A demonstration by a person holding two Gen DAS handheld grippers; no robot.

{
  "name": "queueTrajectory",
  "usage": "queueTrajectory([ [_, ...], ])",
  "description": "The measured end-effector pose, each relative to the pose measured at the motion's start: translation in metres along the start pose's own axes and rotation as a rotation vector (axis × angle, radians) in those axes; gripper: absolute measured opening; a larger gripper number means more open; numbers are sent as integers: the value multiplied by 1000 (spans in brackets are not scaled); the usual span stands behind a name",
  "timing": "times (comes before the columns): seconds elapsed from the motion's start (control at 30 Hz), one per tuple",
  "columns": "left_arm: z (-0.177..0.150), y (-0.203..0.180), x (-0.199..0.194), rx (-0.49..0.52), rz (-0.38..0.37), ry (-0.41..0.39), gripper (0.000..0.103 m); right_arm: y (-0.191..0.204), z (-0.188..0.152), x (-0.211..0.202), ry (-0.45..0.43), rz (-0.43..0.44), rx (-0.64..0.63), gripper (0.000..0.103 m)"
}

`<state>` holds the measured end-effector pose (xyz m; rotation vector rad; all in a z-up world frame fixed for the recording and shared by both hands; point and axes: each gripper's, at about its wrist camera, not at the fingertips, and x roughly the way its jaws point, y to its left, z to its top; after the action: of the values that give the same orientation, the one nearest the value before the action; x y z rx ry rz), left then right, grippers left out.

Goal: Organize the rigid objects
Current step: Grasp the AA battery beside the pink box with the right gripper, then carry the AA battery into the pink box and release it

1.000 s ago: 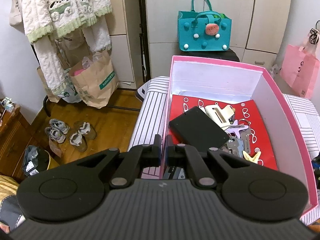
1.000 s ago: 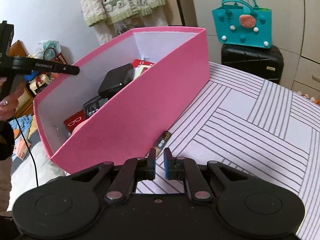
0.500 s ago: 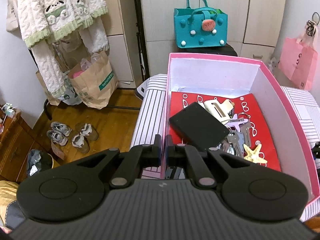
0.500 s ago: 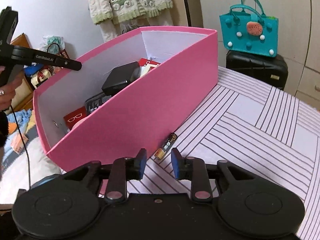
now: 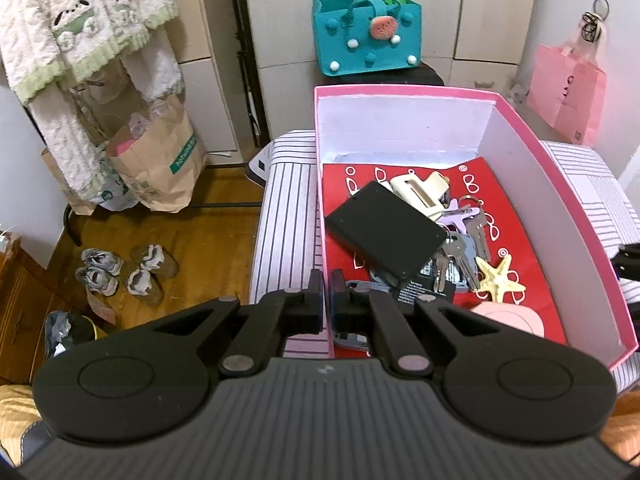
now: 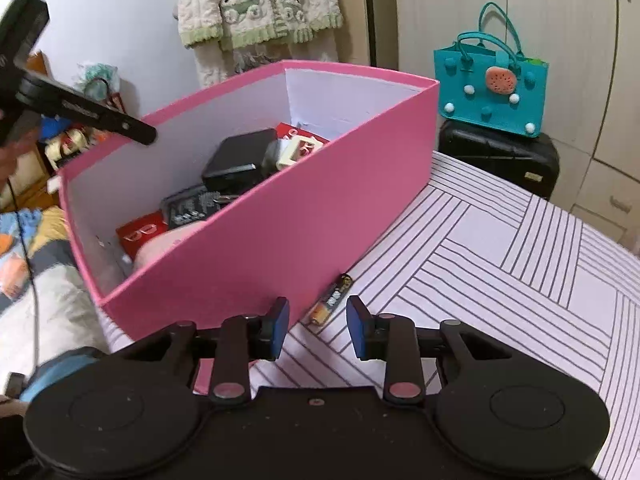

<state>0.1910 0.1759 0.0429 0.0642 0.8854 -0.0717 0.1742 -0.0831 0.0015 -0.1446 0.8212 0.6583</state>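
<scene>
Overhead, the left hand-held gripper (image 5: pixel 326 296) tilts down over the near left rim of the one open pink cardboard box (image 5: pixel 560 200), its jaws closed and empty. The right hand-held gripper (image 6: pixel 318 322) angles down beside the box's long outer wall, jaws opening, nothing pressed between them. One small black-and-gold battery (image 6: pixel 330 300) lies on the striped white bench (image 6: pixel 520 264), touching the foot of that wall, just ahead of the blue pads. Inside the box lie one flat black rectangular case (image 5: pixel 384 228), one bunch of metal keys (image 5: pixel 460 248) and one yellow starfish (image 5: pixel 498 280).
</scene>
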Motion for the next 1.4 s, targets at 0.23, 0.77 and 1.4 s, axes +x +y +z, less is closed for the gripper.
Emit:
queueTrajectory([
  [0.23, 0, 0, 0, 35, -5, -1, 3, -5, -1, 24, 39, -40, -13, 37],
  [0.77, 4, 3, 5, 96, -32, 10, 5, -9, 4, 20, 14, -97, 51, 11],
  [1.4, 3, 8, 4, 126, -67, -1, 6, 42, 70, -73, -97, 63, 149, 12],
])
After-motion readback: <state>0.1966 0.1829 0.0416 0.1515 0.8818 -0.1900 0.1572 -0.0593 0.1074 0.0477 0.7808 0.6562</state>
